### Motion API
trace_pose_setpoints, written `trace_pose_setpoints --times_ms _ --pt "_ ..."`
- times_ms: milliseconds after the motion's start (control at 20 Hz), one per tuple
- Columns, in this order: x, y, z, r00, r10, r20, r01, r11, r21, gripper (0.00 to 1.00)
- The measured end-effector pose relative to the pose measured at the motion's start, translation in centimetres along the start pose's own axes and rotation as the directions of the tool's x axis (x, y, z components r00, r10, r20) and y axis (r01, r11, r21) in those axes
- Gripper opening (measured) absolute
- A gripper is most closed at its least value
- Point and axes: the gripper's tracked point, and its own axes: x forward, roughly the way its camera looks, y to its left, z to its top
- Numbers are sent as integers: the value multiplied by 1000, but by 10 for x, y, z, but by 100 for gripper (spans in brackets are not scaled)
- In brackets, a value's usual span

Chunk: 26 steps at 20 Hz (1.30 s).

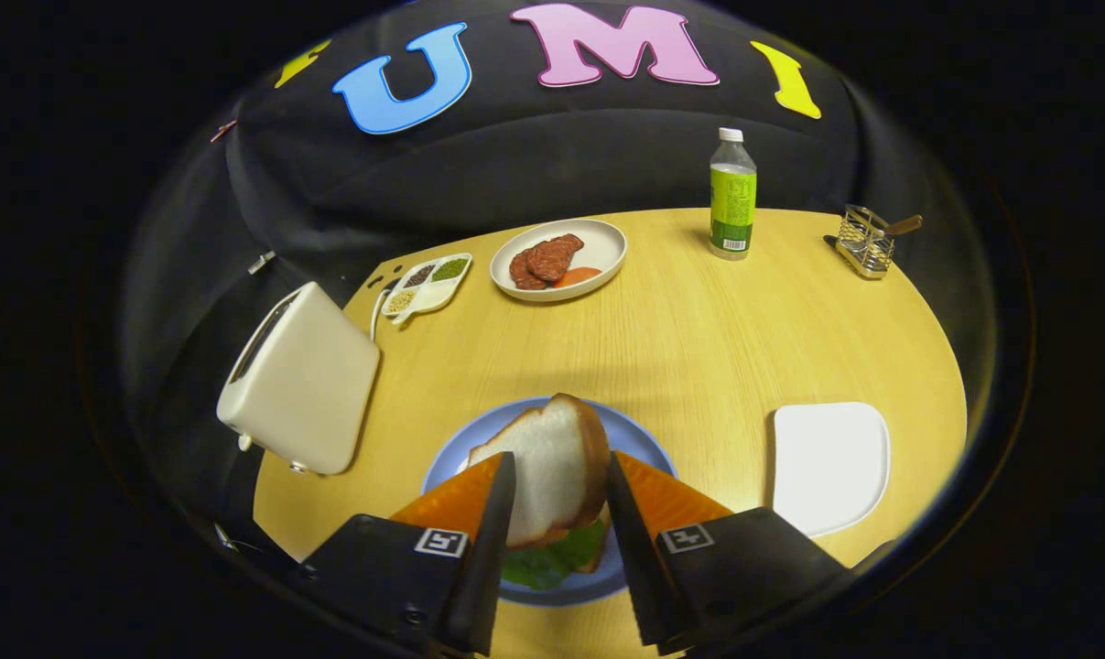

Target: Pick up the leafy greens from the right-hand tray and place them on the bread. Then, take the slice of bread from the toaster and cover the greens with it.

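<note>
You can read no text here: the green label on the clear plastic bottle (732,193) is too small to make out.

At the far side of the wooden table (698,329) stands a clear bottle (732,194) with a green label and a white cap, upright. To its right, near the table's edge, sits a small wire rack (863,242) with what may be a wooden-handled utensil in it. Left of the bottle is a white oval plate (598,265) carrying reddish-brown slices and an orange piece. Just beside that plate lies a small divided dish (427,285) holding grains or seeds in separate compartments.
</note>
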Motion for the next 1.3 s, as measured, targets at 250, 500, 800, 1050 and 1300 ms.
trace_pose_setpoints --times_ms 250,500,800,1050,1300 --pt "-18 -13 7 999 -27 33 30 996 -81 99" --pt "-55 -9 42 987 -14 161 41 985 -168 99" --pt "-118 3 104 935 31 354 51 974 -221 99" --pt "-178 3 161 861 43 506 64 979 -192 99" --pt "-225 -14 192 811 15 585 93 984 -154 99"
